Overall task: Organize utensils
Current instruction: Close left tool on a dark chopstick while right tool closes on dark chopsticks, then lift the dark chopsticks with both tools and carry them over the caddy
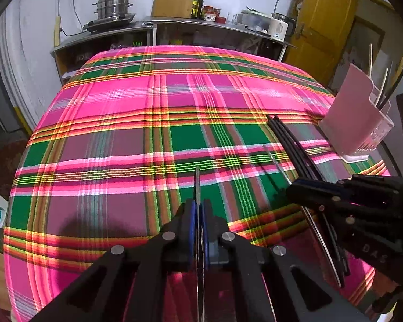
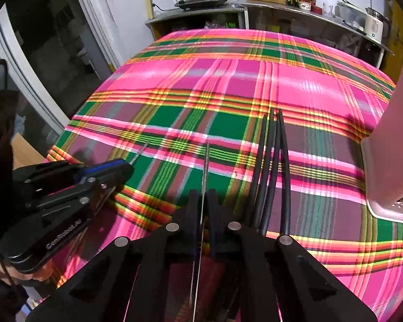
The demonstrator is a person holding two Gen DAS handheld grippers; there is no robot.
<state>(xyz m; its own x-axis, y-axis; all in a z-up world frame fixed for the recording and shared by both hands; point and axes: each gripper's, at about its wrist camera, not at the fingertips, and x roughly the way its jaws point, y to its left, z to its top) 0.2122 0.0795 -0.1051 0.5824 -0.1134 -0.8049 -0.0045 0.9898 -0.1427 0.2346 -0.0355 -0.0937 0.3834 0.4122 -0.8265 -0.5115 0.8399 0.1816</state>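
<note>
With a thin metal chopstick point(image 1: 197, 185) clenched in each gripper's fingers, either could be twisted loose toward the holder point(image 1: 354, 123) at two o'clock.

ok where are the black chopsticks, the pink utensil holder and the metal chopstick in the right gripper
black chopsticks point(image 2: 268, 177): right wrist view, mid-length of the bundle on the cloth
pink utensil holder point(image 1: 349, 107): left wrist view, its pink front wall
metal chopstick point(image 2: 206, 161): right wrist view, shaft ahead of the fingers

The right tool point(image 2: 202, 204) is closed on a thin metal utensil point(image 2: 206, 161). Black chopsticks point(image 2: 271, 166) lie just right of it on the plaid tabletop point(image 2: 174, 86); the left tool point(image 2: 121, 169) is at left.
</note>
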